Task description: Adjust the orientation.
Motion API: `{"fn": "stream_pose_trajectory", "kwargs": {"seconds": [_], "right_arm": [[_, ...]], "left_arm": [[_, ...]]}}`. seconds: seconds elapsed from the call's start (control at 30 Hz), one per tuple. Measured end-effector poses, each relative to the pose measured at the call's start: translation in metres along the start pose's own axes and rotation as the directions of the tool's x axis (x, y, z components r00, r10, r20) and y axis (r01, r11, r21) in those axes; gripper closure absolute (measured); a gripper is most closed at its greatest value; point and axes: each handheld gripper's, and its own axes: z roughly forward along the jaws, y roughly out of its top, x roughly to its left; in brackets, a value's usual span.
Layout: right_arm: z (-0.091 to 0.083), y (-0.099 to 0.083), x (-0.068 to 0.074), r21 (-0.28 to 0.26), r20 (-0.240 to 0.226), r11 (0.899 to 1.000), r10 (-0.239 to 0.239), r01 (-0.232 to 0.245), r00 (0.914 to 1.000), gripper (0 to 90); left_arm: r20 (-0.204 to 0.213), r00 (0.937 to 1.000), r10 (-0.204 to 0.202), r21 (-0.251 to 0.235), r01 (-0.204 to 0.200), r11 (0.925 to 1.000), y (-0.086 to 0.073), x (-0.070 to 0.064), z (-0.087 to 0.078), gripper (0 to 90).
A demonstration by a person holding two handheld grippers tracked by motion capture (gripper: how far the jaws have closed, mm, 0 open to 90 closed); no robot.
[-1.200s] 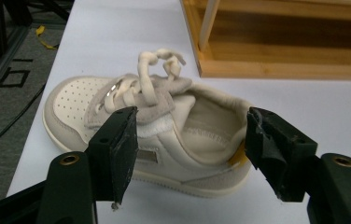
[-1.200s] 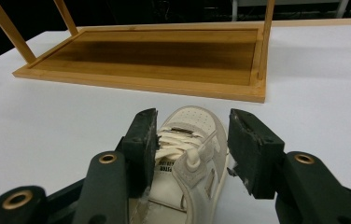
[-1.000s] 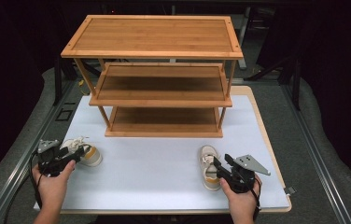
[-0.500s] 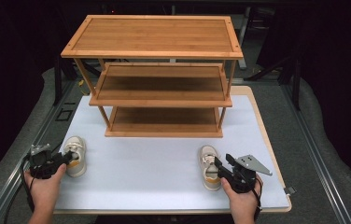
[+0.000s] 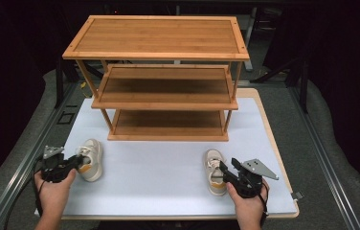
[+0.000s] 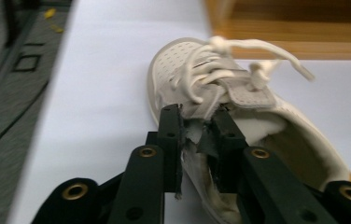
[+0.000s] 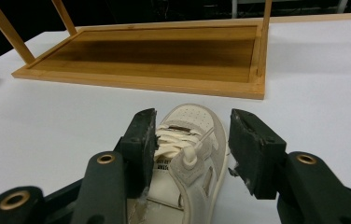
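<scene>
Two cream sneakers lie on the white table top. The left sneaker (image 5: pixel 91 158) (image 6: pixel 187 60) points its toe toward the wooden rack, and my left gripper (image 5: pixel 75 163) (image 6: pixel 197 116) is shut on its side wall beside the tongue. The right sneaker (image 5: pixel 214 165) (image 7: pixel 187 140) also points at the rack. My right gripper (image 5: pixel 223 170) (image 7: pixel 193 119) is open, one jaw on each side of that shoe's laces, apart from it. A hand holds each gripper at the table's near edge.
A three-shelf wooden rack (image 5: pixel 163 81) stands at the back middle of the table, its bottom shelf (image 7: pixel 155 51) just beyond the shoes. White table surface (image 5: pixel 159 177) stretches between the two sneakers. Grey floor and a metal rail (image 5: pixel 20 177) run along the left.
The left gripper drew the left sneaker leftward, then back to the right, and the shoe now lies flatter. The right gripper and right sneaker have stayed put.
</scene>
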Motion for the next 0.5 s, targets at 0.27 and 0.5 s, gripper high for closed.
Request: {"fn": "stream_pose_trajectory", "kwargs": {"seconds": [0.27,0.5], "right_arm": [[0.004,-0.002,0.0,0.042,0.004,0.999,-0.02,0.02,0.9998,51.9],[0.018,-0.01,-0.001,0.159,-0.005,0.987,-0.021,0.021,0.9998,53.8]], "left_arm": [[0.126,0.986,0.11,0.015,-0.113,0.9935,0.005,-0.06,0.01,77.7],[0.189,0.9697,0.154,0.019,-0.161,0.9868,0.002,-0.101,0.019,76.1]]}}
